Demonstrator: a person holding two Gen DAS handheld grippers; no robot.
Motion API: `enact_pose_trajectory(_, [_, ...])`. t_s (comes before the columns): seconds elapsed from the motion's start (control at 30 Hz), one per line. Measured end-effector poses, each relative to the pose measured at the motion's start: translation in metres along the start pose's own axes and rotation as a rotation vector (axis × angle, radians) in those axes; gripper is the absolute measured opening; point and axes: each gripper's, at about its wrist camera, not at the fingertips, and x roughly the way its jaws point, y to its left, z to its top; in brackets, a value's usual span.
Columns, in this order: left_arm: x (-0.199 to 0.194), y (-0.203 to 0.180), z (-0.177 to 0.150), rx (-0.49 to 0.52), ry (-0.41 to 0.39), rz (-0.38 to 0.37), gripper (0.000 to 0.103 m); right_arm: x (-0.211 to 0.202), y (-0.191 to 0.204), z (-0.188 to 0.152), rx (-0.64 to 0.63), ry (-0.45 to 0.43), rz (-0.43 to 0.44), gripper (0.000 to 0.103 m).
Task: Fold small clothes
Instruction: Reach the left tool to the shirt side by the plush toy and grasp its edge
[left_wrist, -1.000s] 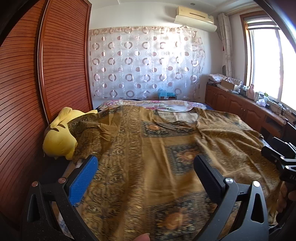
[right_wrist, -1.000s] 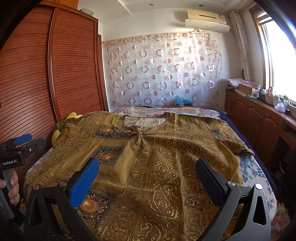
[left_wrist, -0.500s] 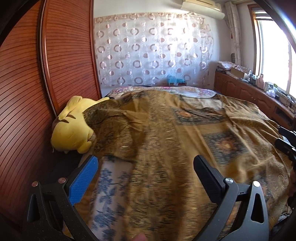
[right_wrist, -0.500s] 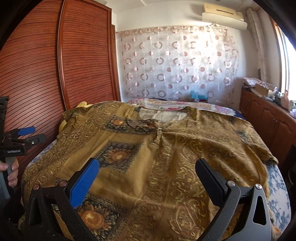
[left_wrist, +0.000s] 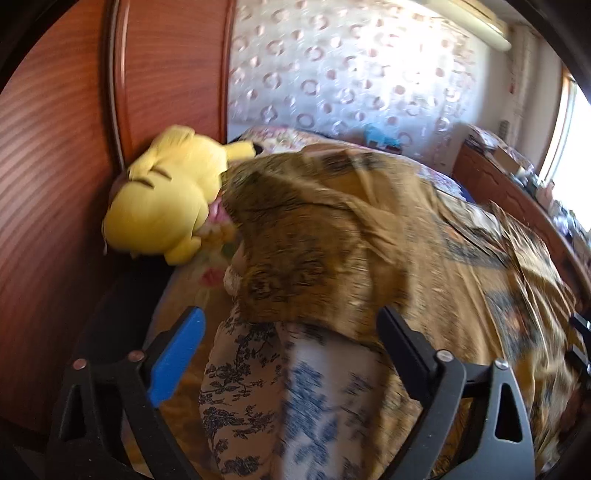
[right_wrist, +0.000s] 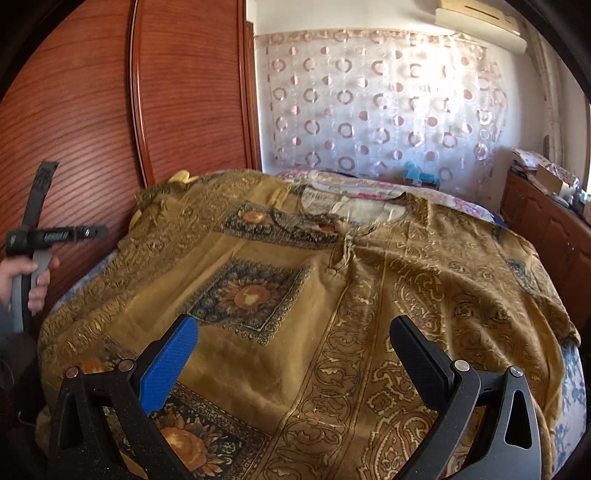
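Observation:
A large mustard-gold patterned garment (right_wrist: 314, 295) lies spread flat over the bed, neckline (right_wrist: 354, 206) toward the far end. In the left wrist view its left sleeve (left_wrist: 314, 251) lies over the bed's left side. My left gripper (left_wrist: 288, 332) is open and empty, just short of the sleeve's edge, over blue-floral bedding (left_wrist: 295, 387). It also shows in the right wrist view (right_wrist: 55, 236), held in a hand at the bed's left side. My right gripper (right_wrist: 293, 339) is open and empty, above the garment's lower front.
A yellow plush toy (left_wrist: 166, 206) lies at the bed's left edge against the red-brown slatted wardrobe doors (right_wrist: 110, 129). A wooden cabinet (right_wrist: 546, 221) with clutter runs along the right under the window. A circle-patterned curtain (right_wrist: 380, 107) hangs behind the bed.
My left gripper has swung left and down toward the left sleeve and the plush toy. My right gripper has moved closer over the garment. Both stay open.

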Motion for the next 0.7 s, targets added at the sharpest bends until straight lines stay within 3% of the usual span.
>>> enact_pose_trajectory(0.33, [0.053,0.002,0.009,-0.035,0.162,-0.048,0.082,-0.003,0.0,0.004,-0.019,0.013,-0.003,0.103])
enact_pose_trajectory(0.43, [0.06,0.0,0.01,-0.046,0.189,-0.078,0.072,-0.004,-0.002,0.007,-0.016,0.006,-0.006,0.103])
enact_pose_trajectory(0.57, [0.056,-0.008,0.013,-0.045,0.191,-0.135,0.04,0.002,0.006,0.007,-0.014,-0.006,-0.012,0.103])
enact_pose_trajectory(0.7, [0.049,-0.032,0.021,0.068,0.193,-0.041,0.027,0.003,0.011,0.005,-0.026,-0.019,-0.021,0.103])
